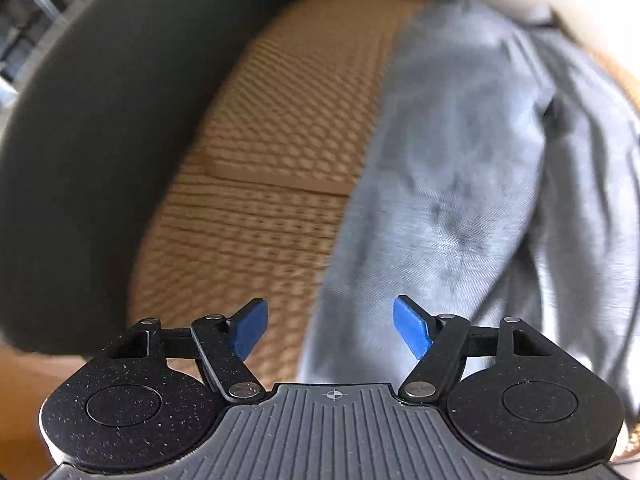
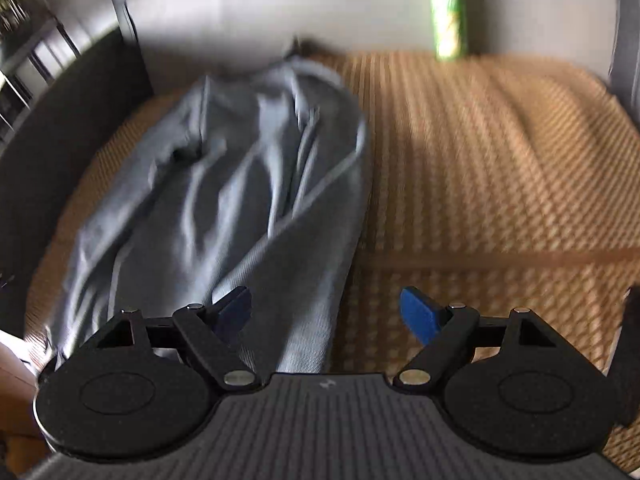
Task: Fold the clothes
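Grey-blue knitted garment (image 2: 224, 200) lay rumpled, long, at frame left on woven tan mat (image 2: 500, 168); our left gripper (image 1: 330, 330) and right gripper (image 2: 326, 316) gaped empty; we judged gripping near hem corners best.

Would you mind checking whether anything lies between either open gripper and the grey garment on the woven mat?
Nothing visible does. The left gripper and the right gripper both stand open just above the near end of the grey garment, which lies rumpled on the woven mat. The green patterned roll stands far back, clear of both.
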`<state>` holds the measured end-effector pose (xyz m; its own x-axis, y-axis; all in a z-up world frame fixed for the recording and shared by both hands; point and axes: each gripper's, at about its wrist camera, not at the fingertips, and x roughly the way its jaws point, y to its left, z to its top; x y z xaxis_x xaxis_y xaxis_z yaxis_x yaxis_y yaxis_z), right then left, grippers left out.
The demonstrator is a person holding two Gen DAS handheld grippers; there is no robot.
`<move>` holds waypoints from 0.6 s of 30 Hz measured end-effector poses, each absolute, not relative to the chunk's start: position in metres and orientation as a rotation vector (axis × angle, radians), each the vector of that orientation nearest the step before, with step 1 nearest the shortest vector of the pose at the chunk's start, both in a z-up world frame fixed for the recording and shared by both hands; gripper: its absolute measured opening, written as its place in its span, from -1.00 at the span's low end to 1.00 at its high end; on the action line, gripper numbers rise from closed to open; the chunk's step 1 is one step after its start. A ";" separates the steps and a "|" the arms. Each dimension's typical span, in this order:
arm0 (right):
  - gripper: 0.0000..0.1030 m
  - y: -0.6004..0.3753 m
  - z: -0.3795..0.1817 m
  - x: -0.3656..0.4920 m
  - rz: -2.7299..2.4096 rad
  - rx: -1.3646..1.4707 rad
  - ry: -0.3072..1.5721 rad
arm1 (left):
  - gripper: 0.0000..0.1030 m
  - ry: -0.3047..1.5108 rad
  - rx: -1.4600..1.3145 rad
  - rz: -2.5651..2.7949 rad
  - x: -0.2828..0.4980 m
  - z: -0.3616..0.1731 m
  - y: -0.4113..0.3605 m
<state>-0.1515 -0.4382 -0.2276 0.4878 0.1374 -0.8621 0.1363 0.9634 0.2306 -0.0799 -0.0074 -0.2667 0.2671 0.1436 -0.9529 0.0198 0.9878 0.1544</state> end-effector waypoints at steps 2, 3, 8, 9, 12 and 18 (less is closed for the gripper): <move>0.64 -0.426 -0.240 -0.150 0.006 0.275 1.097 | 0.55 1.320 0.147 0.052 -0.062 -0.294 -0.014; 0.64 -0.422 -0.242 -0.150 0.010 0.269 1.108 | 0.55 1.330 0.148 0.037 -0.054 -0.308 -0.018; 0.64 -0.412 -0.254 -0.147 -0.016 0.264 1.151 | 0.55 1.359 0.092 -0.020 -0.025 -0.328 -0.006; 0.64 -0.411 -0.256 -0.146 -0.023 0.264 1.159 | 0.52 1.370 0.076 -0.042 -0.022 -0.331 -0.004; 0.64 -0.406 -0.265 -0.141 -0.039 0.265 1.181 | -0.59 1.404 0.030 -0.118 -0.017 -0.336 -0.002; 0.56 -0.399 -0.279 -0.135 -0.079 0.306 1.230 | -1.00 1.379 -0.032 -0.142 -0.024 -0.316 0.009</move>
